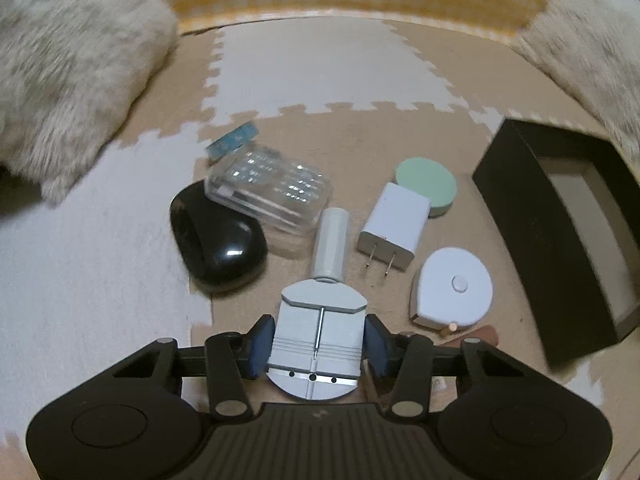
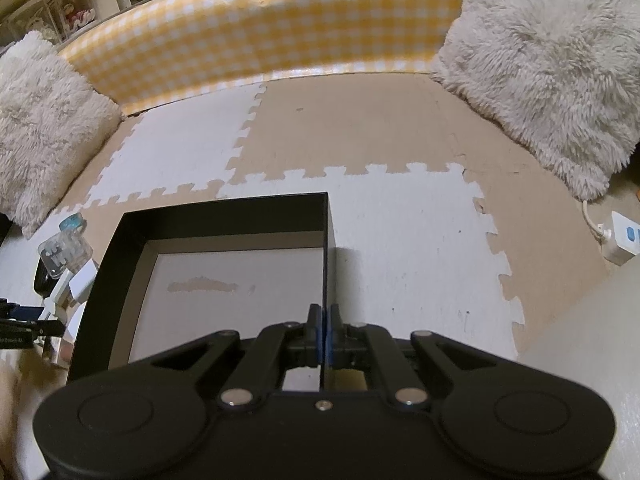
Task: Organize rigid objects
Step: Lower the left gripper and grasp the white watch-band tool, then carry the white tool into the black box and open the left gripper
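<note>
In the left wrist view my left gripper (image 1: 317,342) is shut on a pale blue watch-link tool (image 1: 318,332) with a white round handle (image 1: 330,246). Beyond it on the mat lie a black case (image 1: 216,240), a clear plastic box (image 1: 270,192), a white plug adapter (image 1: 394,226), a green round disc (image 1: 426,184) and a white tape measure (image 1: 454,288). The black open box (image 1: 560,232) stands to the right. In the right wrist view my right gripper (image 2: 325,330) is shut on the right wall of the black box (image 2: 327,248), whose inside shows nothing in it.
Fluffy grey cushions lie at the left (image 1: 68,80) and the right (image 2: 548,60). A yellow checked bolster (image 2: 260,28) runs along the back. A white power strip (image 2: 622,240) lies at the far right. The floor is puzzle foam mat (image 2: 400,220).
</note>
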`<action>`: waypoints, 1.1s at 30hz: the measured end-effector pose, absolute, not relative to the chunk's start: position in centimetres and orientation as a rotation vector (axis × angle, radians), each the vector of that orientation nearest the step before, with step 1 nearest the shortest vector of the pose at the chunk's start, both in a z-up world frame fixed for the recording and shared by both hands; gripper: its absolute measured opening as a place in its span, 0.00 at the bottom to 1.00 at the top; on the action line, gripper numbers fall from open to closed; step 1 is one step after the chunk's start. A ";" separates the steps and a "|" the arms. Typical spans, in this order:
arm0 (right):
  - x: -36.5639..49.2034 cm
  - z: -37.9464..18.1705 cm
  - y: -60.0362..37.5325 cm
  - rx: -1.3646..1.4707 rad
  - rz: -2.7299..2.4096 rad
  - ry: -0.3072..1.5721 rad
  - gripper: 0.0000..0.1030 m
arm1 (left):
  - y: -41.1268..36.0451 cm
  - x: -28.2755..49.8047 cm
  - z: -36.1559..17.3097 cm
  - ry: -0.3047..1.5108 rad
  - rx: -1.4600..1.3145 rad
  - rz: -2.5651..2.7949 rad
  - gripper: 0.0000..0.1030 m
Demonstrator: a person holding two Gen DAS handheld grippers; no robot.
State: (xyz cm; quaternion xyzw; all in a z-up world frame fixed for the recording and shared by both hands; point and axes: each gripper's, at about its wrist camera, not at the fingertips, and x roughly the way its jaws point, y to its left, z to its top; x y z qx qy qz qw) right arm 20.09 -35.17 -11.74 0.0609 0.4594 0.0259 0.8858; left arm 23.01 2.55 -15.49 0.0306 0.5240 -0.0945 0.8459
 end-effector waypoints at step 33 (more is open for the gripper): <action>19.5 -11.4 -34.9 0.139 0.040 0.978 0.03 | -8.5 17.2 -9.0 0.887 -0.246 -0.323 0.46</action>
